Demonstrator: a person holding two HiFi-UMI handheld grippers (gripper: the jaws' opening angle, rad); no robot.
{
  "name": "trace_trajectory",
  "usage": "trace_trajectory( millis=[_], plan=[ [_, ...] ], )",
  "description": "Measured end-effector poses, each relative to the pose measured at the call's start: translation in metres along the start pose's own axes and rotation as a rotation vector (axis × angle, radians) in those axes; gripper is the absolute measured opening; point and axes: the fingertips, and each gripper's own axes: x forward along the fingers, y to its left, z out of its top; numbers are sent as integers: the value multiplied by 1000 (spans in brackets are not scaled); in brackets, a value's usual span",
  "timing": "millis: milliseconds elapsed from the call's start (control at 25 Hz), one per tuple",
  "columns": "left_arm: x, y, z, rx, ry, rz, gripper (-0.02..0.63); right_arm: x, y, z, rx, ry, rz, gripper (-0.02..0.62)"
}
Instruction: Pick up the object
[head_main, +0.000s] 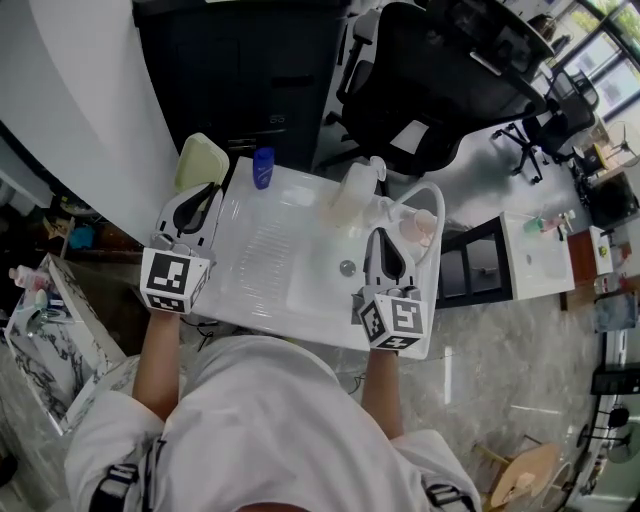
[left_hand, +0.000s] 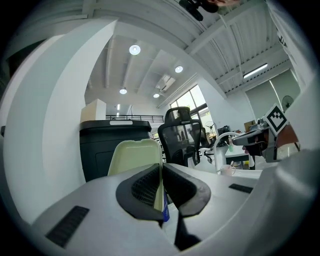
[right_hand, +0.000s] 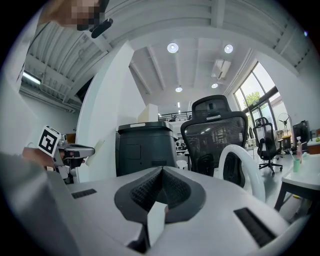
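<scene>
A white table (head_main: 262, 272) carries a pale green lidded box (head_main: 200, 160), a small blue bottle (head_main: 263, 167), a clear plastic jug (head_main: 354, 192) and a pinkish cup (head_main: 422, 224). My left gripper (head_main: 204, 192) hovers at the table's left edge, just short of the green box (left_hand: 134, 156), with its jaws shut and nothing between them. A sliver of the blue bottle (left_hand: 165, 210) shows past them. My right gripper (head_main: 386, 240) is over the right side, near the cup, shut and empty (right_hand: 160, 172).
A white curved hoop (head_main: 433, 200) arches over the cup at the table's right end. Behind the table stand a black cabinet (head_main: 250, 70) and a black office chair (head_main: 420, 85). A white wall (head_main: 90, 110) runs along the left.
</scene>
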Motion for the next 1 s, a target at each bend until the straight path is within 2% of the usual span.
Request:
trace_trajectory(
  millis=[400, 1000],
  plan=[
    [-6, 17, 2, -18, -23, 31, 38, 3, 2, 8, -13, -11, -7, -2],
    [-4, 26, 4, -28, -43, 30, 38, 6, 2, 15, -15, -28, -36, -2]
  ],
)
